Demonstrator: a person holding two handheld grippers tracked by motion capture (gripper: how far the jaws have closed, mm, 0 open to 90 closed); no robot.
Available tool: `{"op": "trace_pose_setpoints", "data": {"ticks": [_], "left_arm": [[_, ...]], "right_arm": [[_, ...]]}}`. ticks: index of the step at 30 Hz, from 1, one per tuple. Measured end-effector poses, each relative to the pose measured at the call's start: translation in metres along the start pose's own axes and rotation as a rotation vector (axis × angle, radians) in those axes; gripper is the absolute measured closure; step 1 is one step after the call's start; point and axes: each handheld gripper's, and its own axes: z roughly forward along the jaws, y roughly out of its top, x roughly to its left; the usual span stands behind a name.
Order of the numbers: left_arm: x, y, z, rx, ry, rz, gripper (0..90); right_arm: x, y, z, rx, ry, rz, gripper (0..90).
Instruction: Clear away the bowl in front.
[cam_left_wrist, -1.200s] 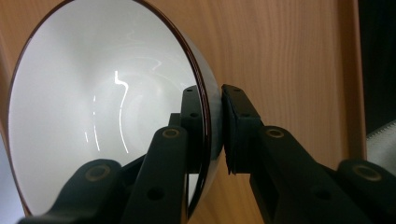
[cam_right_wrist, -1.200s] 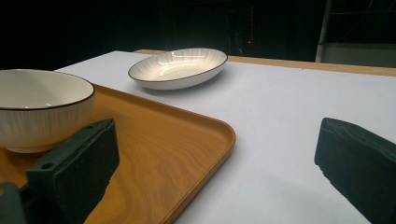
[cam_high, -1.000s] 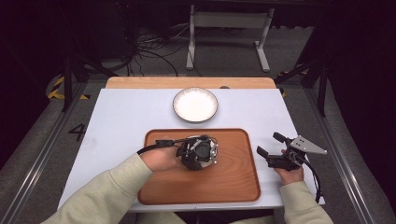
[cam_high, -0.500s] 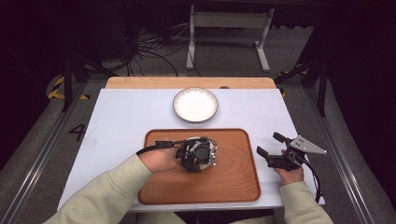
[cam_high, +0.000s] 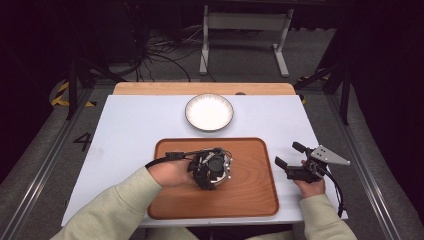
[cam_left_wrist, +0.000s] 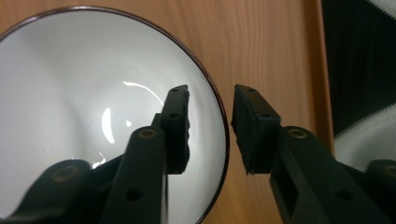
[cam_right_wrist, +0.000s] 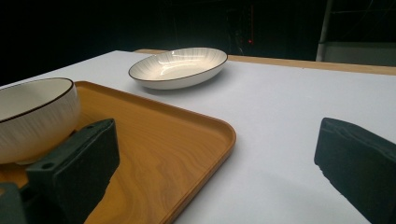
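Two tools: left tool (cam_left_wrist: 210, 126) just loosened, astride the bowl (cam_left_wrist: 70, 93) rim on the tray (cam_left_wrist: 261, 46); right tool (cam_right_wrist: 215, 172) wide, empty.

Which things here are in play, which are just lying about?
In play:
- left gripper, jaws just opened, astride the bowl rim, pads off it
- bowl
- tray under the bowl

Lying about:
- plate beyond the tray
- right gripper, open, on the table

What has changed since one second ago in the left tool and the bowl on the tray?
The left tool has just been opening its jaws; the rim of the bowl stands between them, no longer pinched. Bowl, tray, plate and right tool kept their places.
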Motion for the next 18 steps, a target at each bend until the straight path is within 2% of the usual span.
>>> {"op": "trace_pose_setpoints", "data": {"ticks": [3, 5, 7, 10, 14, 16, 18], "left_arm": [[0.001, -0.004, -0.005, -0.053, 0.012, -0.033, 56.1], [0.002, -0.005, -0.007, -0.069, 0.008, -0.043, 53.4], [0.002, -0.009, -0.012, -0.113, 0.018, -0.068, 50.1], [0.002, -0.015, -0.021, -0.188, 0.058, -0.122, 41.9], [0.000, -0.024, -0.033, -0.280, 0.104, -0.173, 30.0], [0.000, -0.026, -0.034, -0.294, 0.114, -0.178, 27.0], [-0.003, -0.033, -0.041, -0.353, 0.148, -0.210, 24.7]], "right_arm": [[0.000, 0.000, 0.000, 0.001, 0.002, 0.000, 0.7], [0.000, 0.000, 0.000, 0.002, 0.004, -0.001, 0.7], [0.000, 0.000, 0.001, 0.003, 0.006, -0.002, 0.7], [0.000, 0.000, 0.001, 0.002, 0.010, -0.002, 0.7], [0.000, 0.000, 0.001, 0.005, 0.018, -0.004, 0.7], [0.000, 0.000, 0.002, 0.005, 0.021, -0.005, 0.7], [0.001, 0.000, 0.002, 0.008, 0.027, -0.005, 0.7]]}}
